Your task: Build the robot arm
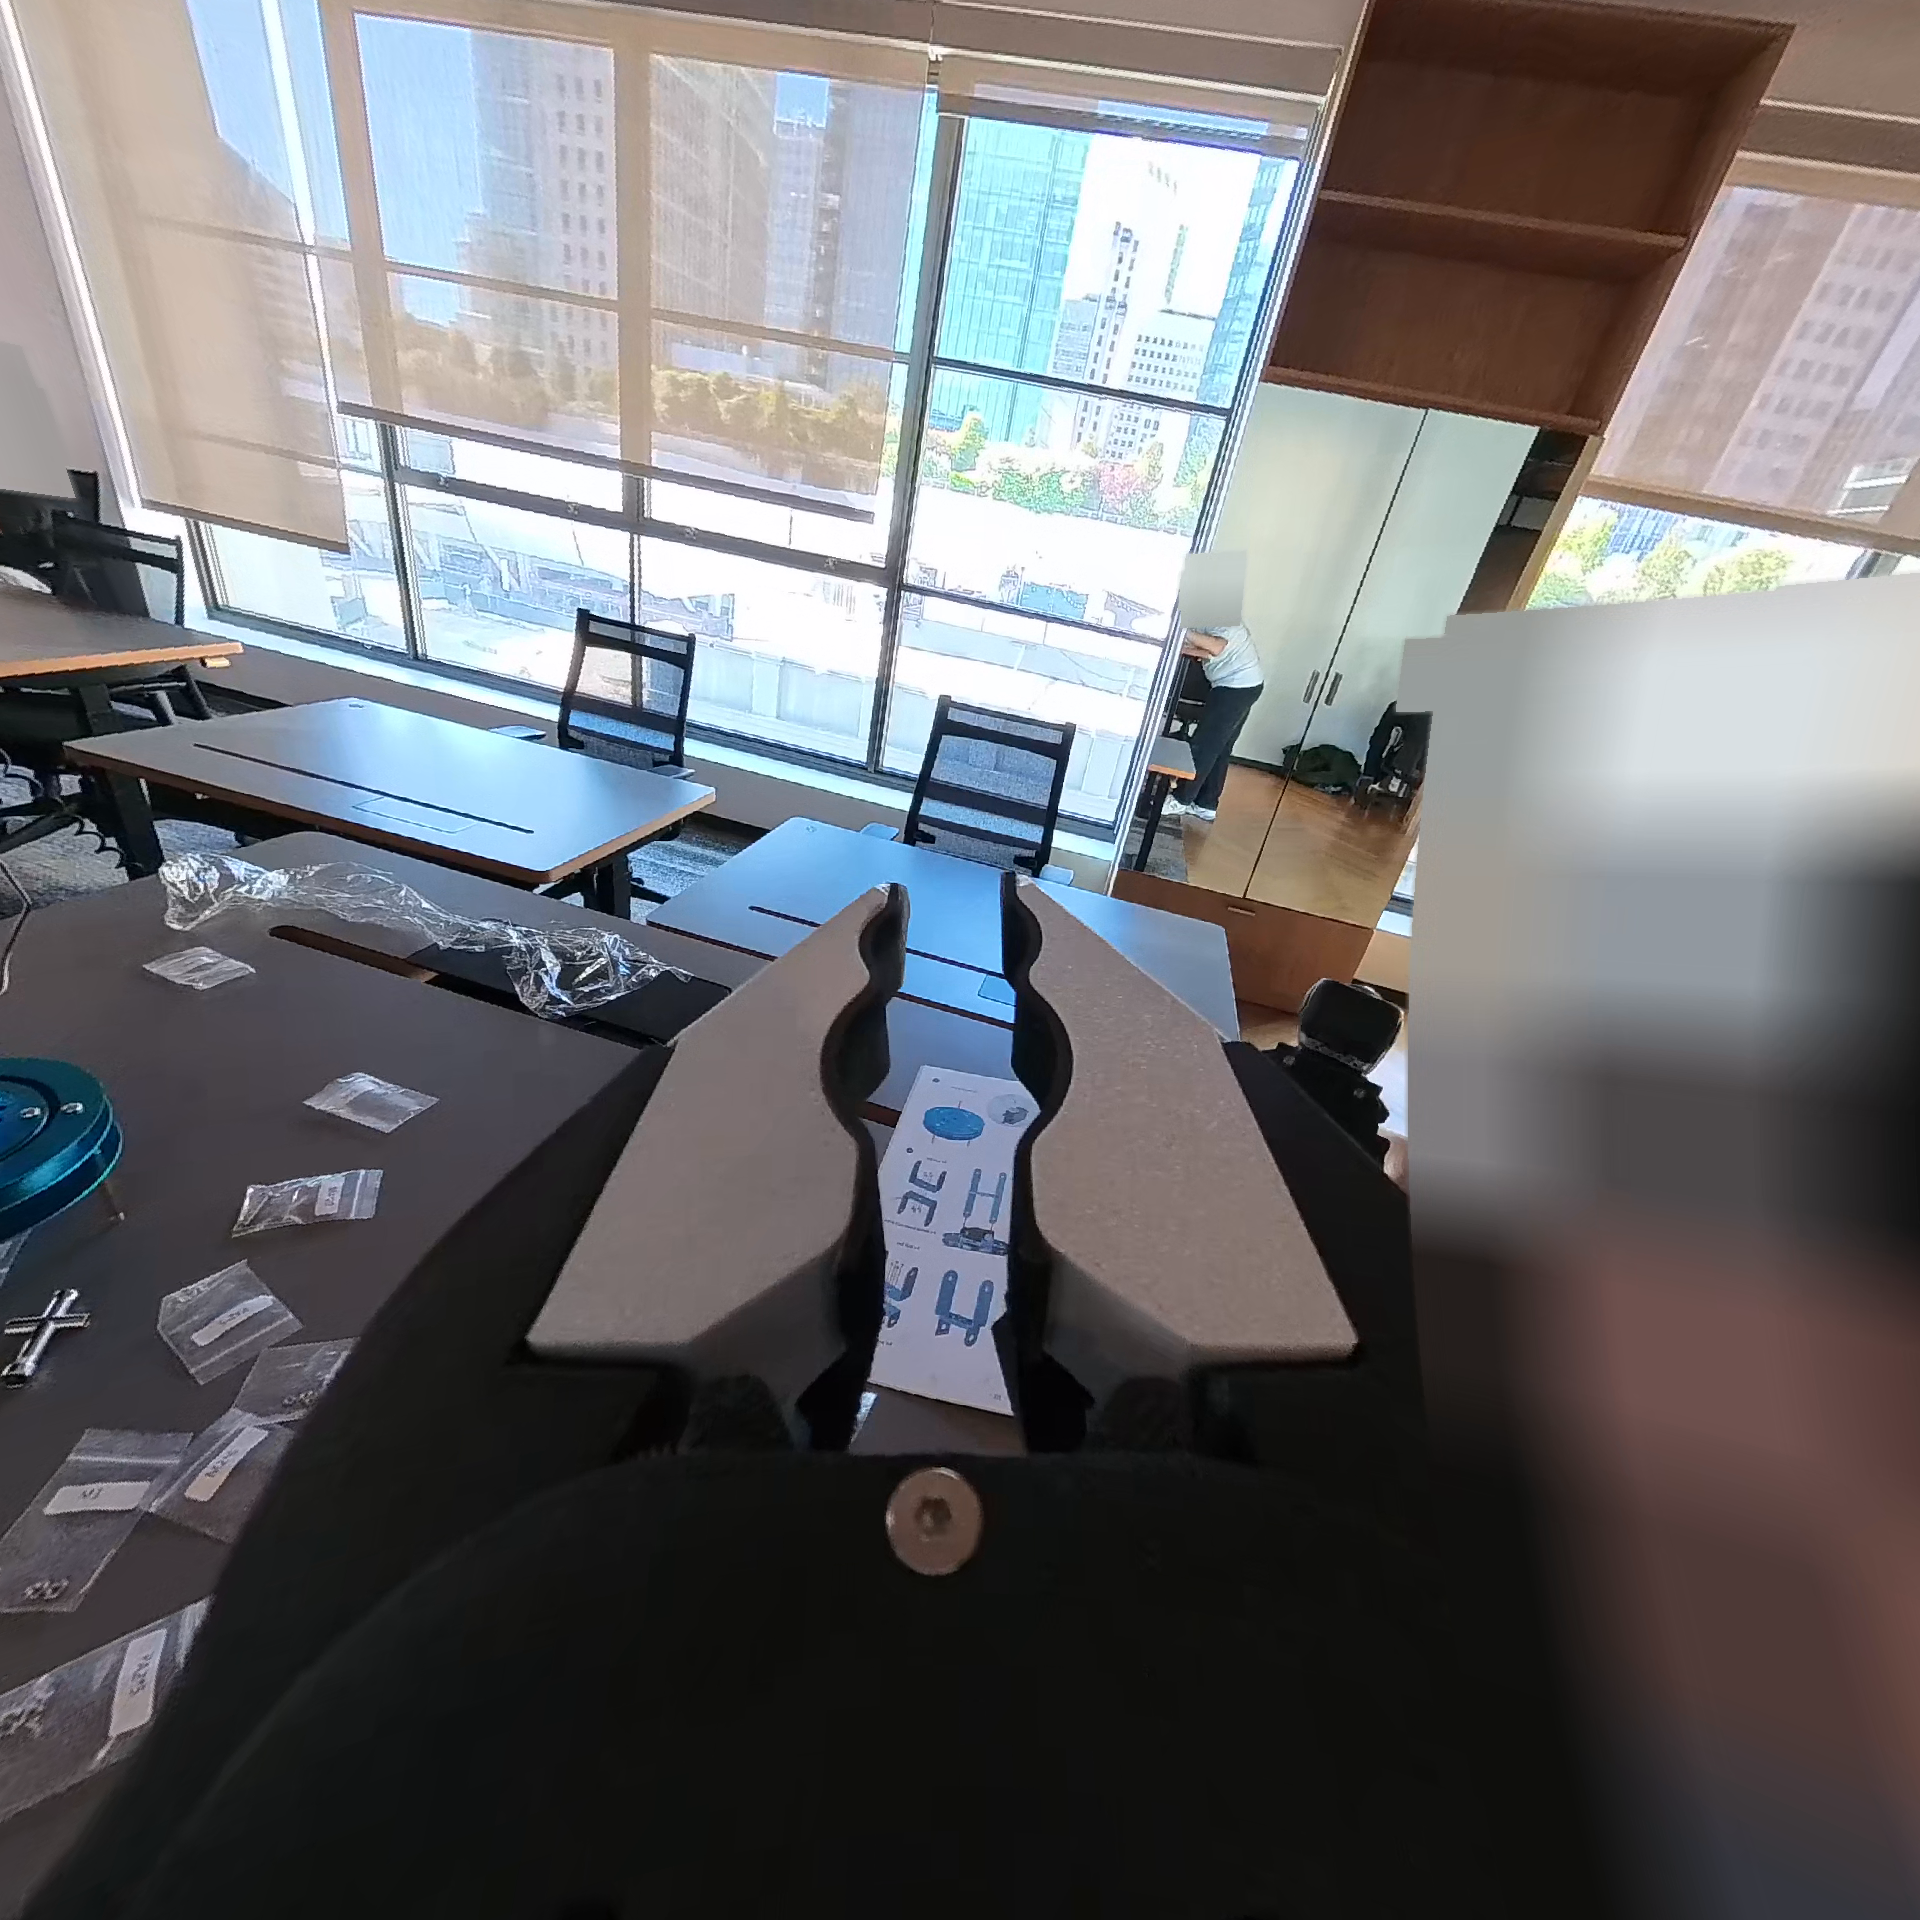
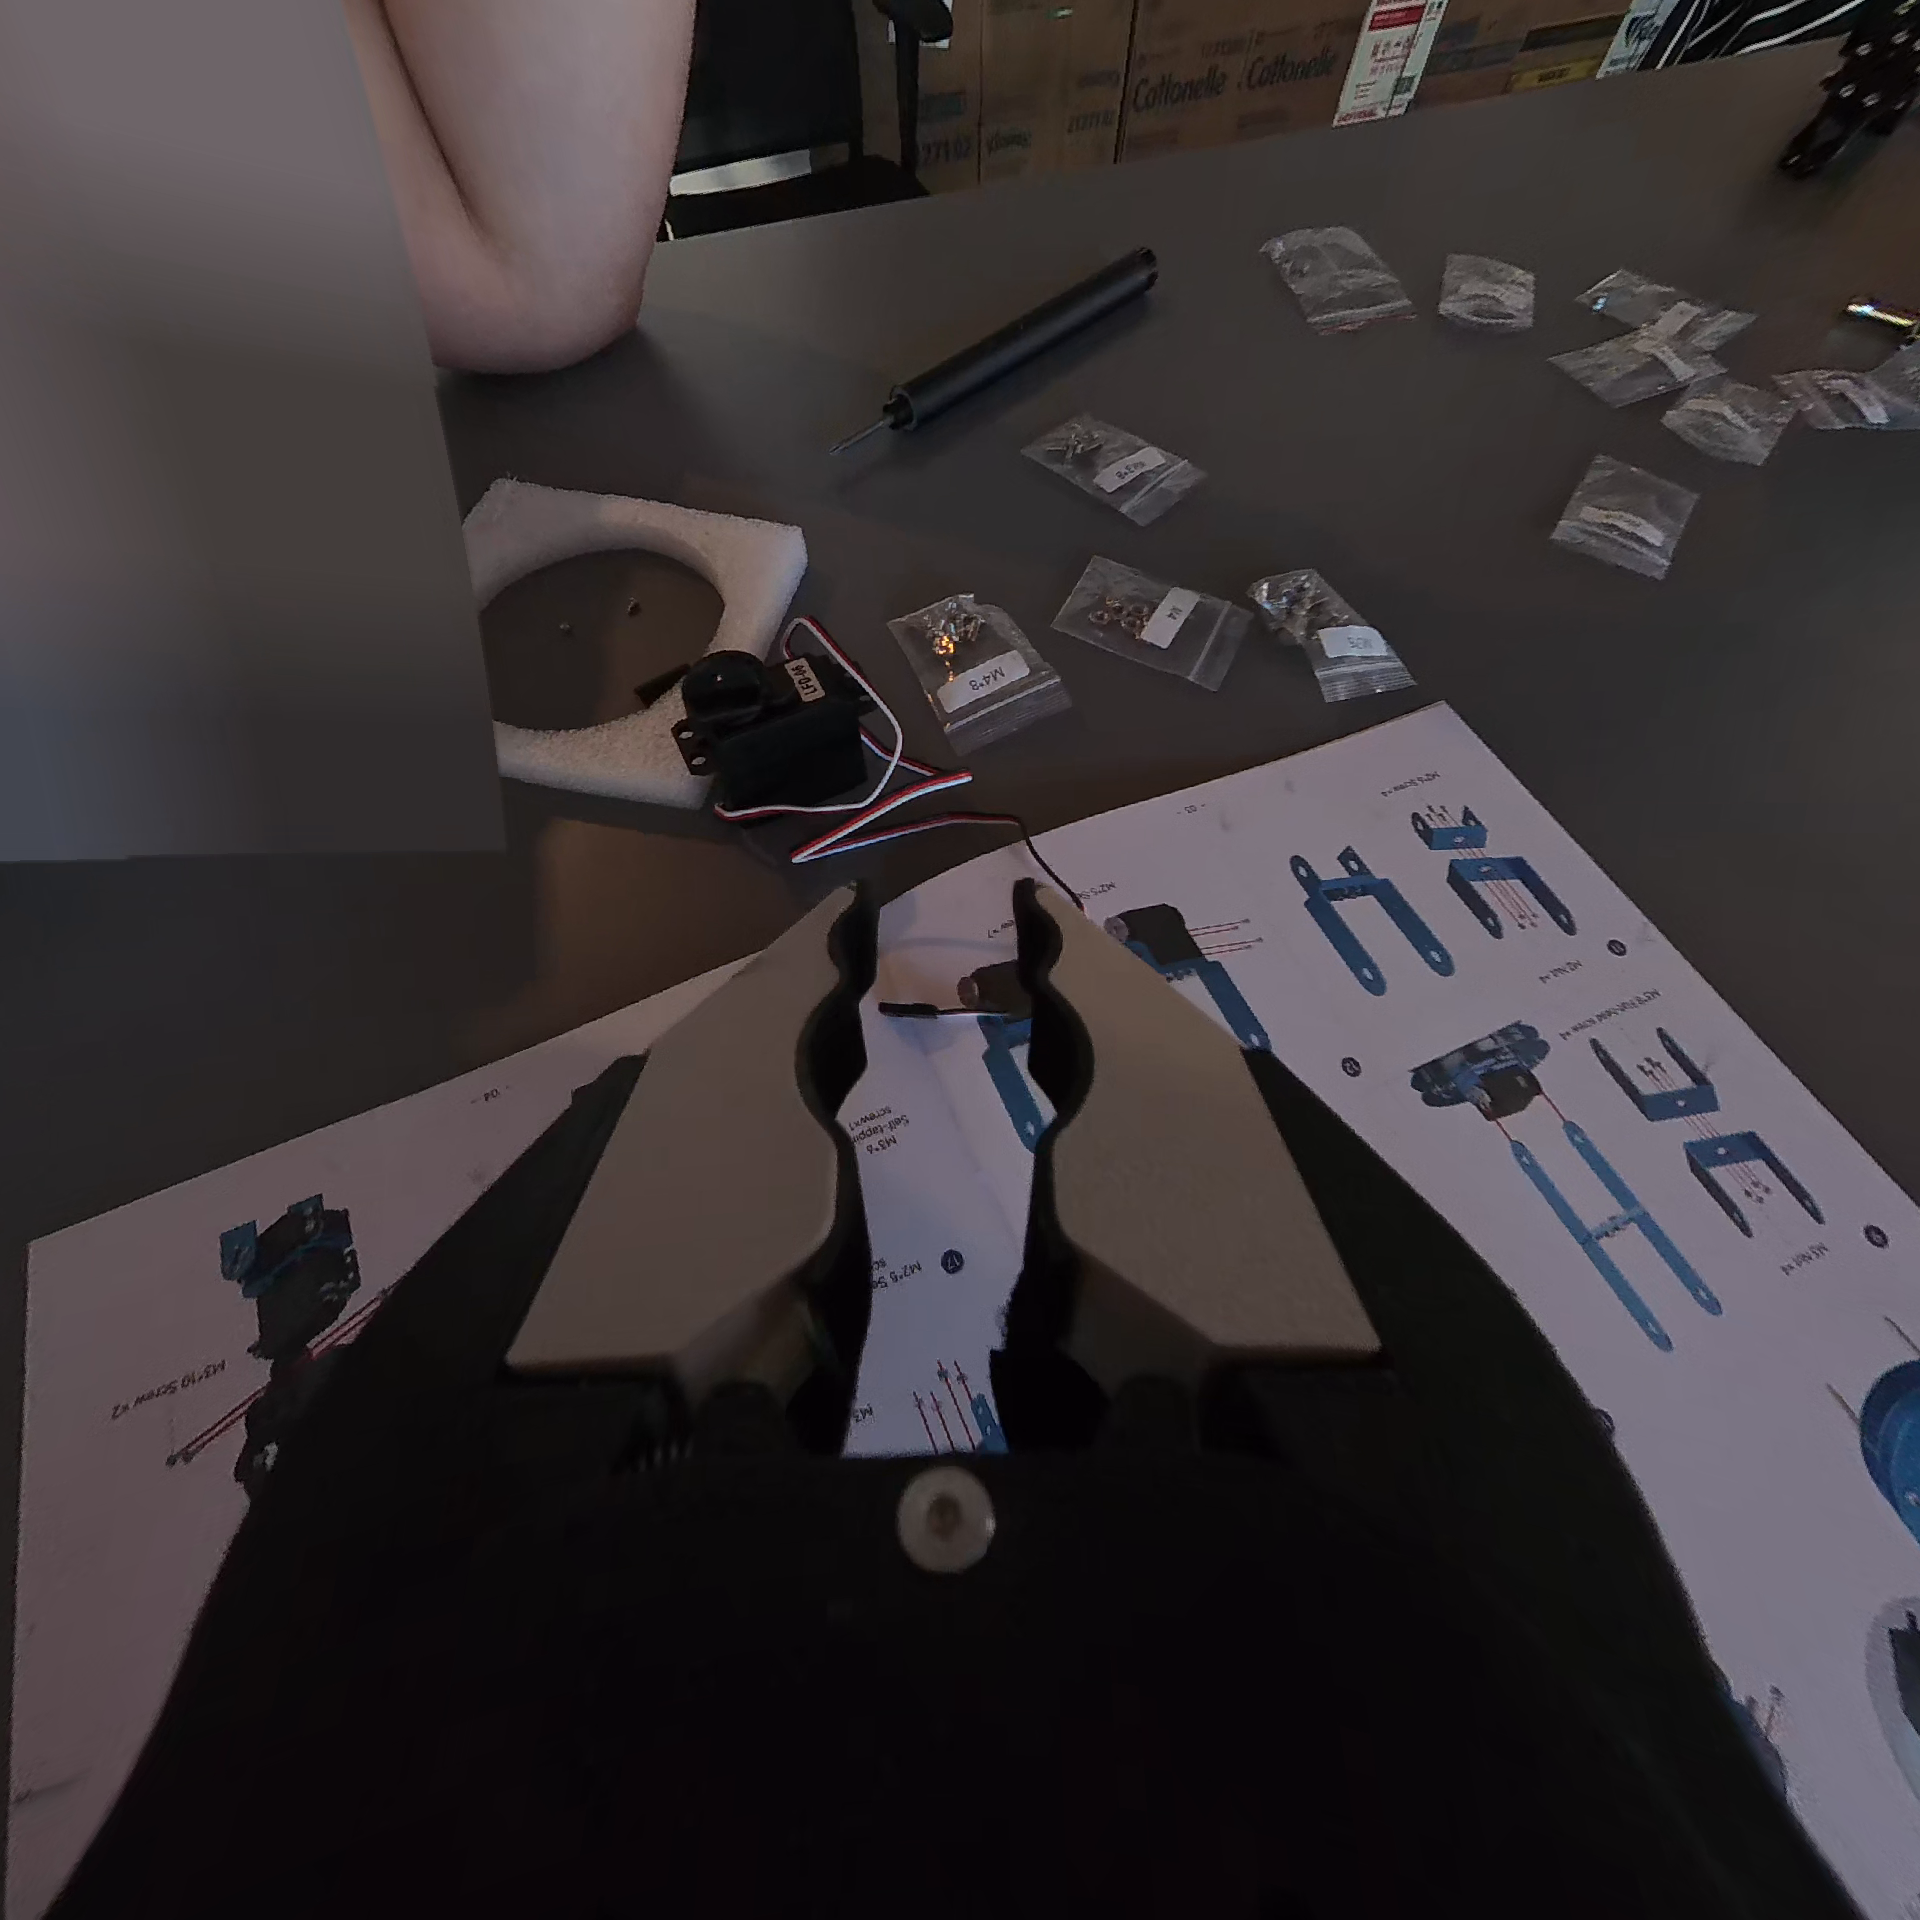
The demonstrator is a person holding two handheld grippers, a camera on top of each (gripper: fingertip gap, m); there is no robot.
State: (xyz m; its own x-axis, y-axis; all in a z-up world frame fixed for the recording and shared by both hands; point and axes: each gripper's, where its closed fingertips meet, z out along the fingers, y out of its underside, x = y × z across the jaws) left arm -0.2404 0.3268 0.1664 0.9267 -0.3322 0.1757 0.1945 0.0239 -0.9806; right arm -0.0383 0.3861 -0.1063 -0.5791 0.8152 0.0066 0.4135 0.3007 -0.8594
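My left gripper [image 1: 954, 896] is open and empty, held above a dark table [image 1: 312, 1039], with a printed instruction sheet [image 1: 951, 1236] seen between its fingers. My right gripper [image 2: 940, 899] is open and empty, low over a large instruction sheet [image 2: 1455, 1039]. Just beyond its tips lies a black servo motor [image 2: 769, 732] with a red, white and black wire [image 2: 883, 810], resting on the edge of a white foam frame [image 2: 634, 623]. Small clear bags of screws [image 2: 977, 655] lie to the right of the servo.
A black screwdriver [image 2: 1023, 338] lies farther back, with more small bags [image 2: 1621, 514] at the right. A person's arm [image 2: 520, 208] rests on the table's far edge. In the left wrist view a blue round part [image 1: 52, 1143], small bags [image 1: 307, 1200], a cross wrench [image 1: 47, 1330] and crumpled plastic wrap [image 1: 416, 920] lie at the left. Across from one pair of fingers to the other is roughly 35 centimeters. The black servo motor [image 2: 769, 732] sits 9 centimeters or so from the ends of my right fingers.
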